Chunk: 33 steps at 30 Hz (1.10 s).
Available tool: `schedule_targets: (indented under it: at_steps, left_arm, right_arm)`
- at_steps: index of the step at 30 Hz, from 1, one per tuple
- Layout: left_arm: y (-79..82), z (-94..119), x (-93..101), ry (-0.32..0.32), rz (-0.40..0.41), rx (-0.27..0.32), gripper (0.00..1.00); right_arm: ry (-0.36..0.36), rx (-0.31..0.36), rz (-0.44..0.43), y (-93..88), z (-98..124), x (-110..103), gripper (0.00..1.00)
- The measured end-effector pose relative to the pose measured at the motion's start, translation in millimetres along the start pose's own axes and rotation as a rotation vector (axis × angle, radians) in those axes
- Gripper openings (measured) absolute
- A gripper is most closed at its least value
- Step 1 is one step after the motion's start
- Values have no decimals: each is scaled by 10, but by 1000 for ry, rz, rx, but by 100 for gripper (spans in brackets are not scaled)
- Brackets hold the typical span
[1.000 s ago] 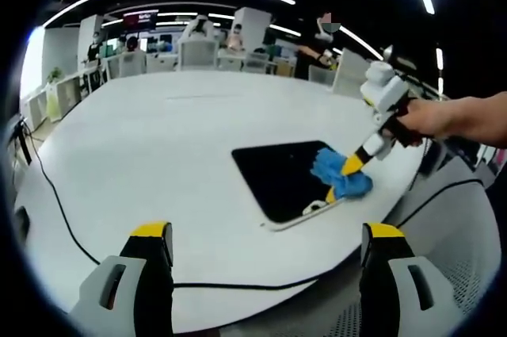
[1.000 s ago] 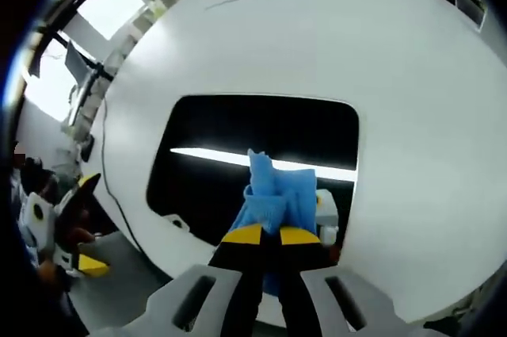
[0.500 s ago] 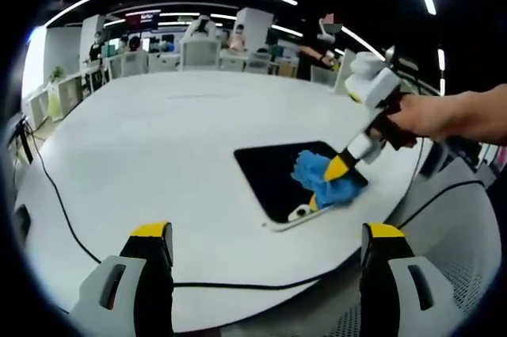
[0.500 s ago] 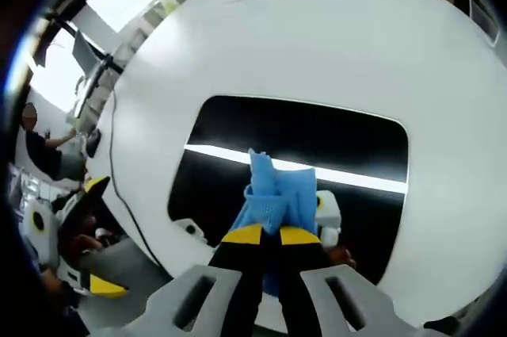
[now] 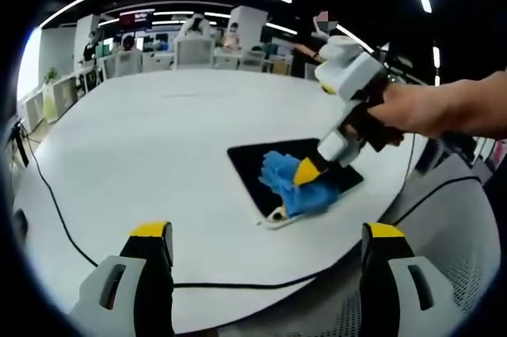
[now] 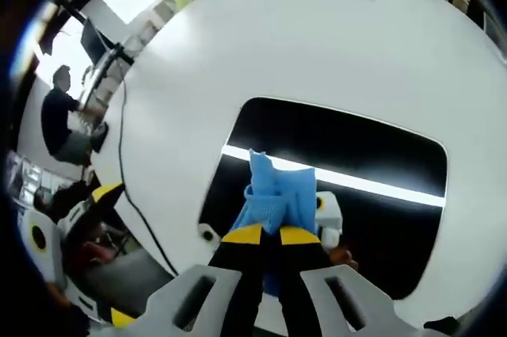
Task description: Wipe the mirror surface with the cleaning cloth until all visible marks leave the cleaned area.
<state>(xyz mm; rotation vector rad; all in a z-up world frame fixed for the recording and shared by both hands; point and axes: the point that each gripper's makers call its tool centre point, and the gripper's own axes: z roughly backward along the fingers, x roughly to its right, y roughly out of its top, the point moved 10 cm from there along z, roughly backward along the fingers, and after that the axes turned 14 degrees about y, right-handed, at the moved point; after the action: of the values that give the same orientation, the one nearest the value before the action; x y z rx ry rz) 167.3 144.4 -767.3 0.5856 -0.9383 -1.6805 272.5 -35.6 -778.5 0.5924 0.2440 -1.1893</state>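
A dark rectangular mirror (image 5: 257,162) (image 6: 356,147) lies flat on the white round table (image 5: 158,139). My right gripper (image 6: 268,235) (image 5: 305,170) is shut on a blue cleaning cloth (image 6: 273,190) (image 5: 289,182) and presses it onto the mirror's near left part. A person's hand (image 5: 428,111) holds that gripper. The mirror reflects a bright ceiling light as a white stripe (image 6: 372,186). My left gripper (image 5: 261,273) hovers open over the table's near edge, well short of the mirror, with nothing between its fingers.
A black cable (image 5: 63,218) runs across the table's near side. Chairs and desks (image 5: 198,51) stand beyond the far edge, with people among them. A seated person (image 6: 59,123) is off the table's left side. A grey mesh chair (image 5: 467,258) sits below at right.
The right gripper has dragged the cloth leftward across the mirror, from its right end toward its near left corner. The left gripper has stayed put and open.
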Motion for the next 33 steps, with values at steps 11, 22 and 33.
schedule_targets:
  at_steps: [11, 22, 33]
  left_arm:
    - [10, -3, -2, 0, -4, 5, 99]
    - [11, 2, -13, 24, 16, 6, 99]
    - [2, 2, -10, 14, 5, 2, 99]
  right_arm:
    - [17, 1, 17, 88, -165, -175, 0]
    - [59, 0, -13, 158, -249, -228, 0]
    - [72, 5, -7, 160, -258, -246, 0]
